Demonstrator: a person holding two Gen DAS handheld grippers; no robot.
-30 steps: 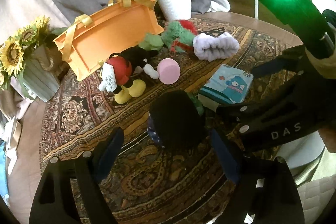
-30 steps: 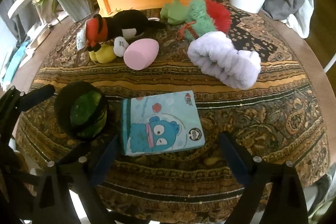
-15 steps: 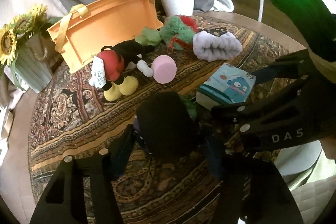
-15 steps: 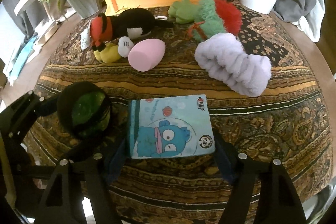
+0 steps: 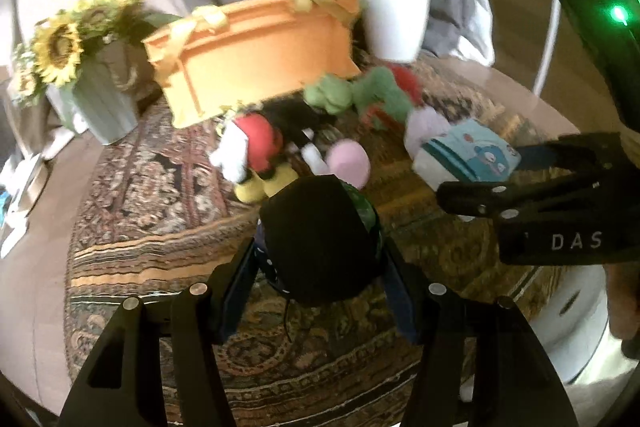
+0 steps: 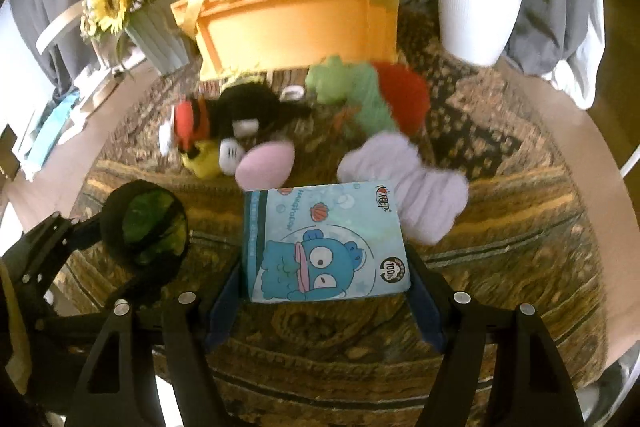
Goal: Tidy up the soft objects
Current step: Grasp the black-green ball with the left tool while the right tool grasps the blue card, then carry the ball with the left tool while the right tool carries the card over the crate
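Note:
My left gripper point(image 5: 320, 267) is shut on a black round soft pouch with a green lining point(image 5: 316, 239), held above the rug; it also shows in the right wrist view point(image 6: 148, 227). My right gripper point(image 6: 324, 291) is shut on a light blue tissue pack with a cartoon fish point(image 6: 324, 243), also seen in the left wrist view point(image 5: 468, 155). Behind lie a mouse plush point(image 6: 224, 123), a pink sponge point(image 6: 266, 163), a lilac headband point(image 6: 408, 187) and a green-and-red plush point(image 6: 372, 95). An orange bag point(image 6: 296, 19) stands open at the back.
A patterned cloth point(image 6: 500, 227) covers the round table. A sunflower vase point(image 6: 156, 31) stands back left and a white plant pot point(image 6: 476, 15) back right. Grey curtains hang behind. The table edge point(image 6: 580, 147) curves at right.
Both grippers closed on their objects and lifted: the left on the black pouch, the right on the tissue pack. Both views now look more level toward the orange bag.

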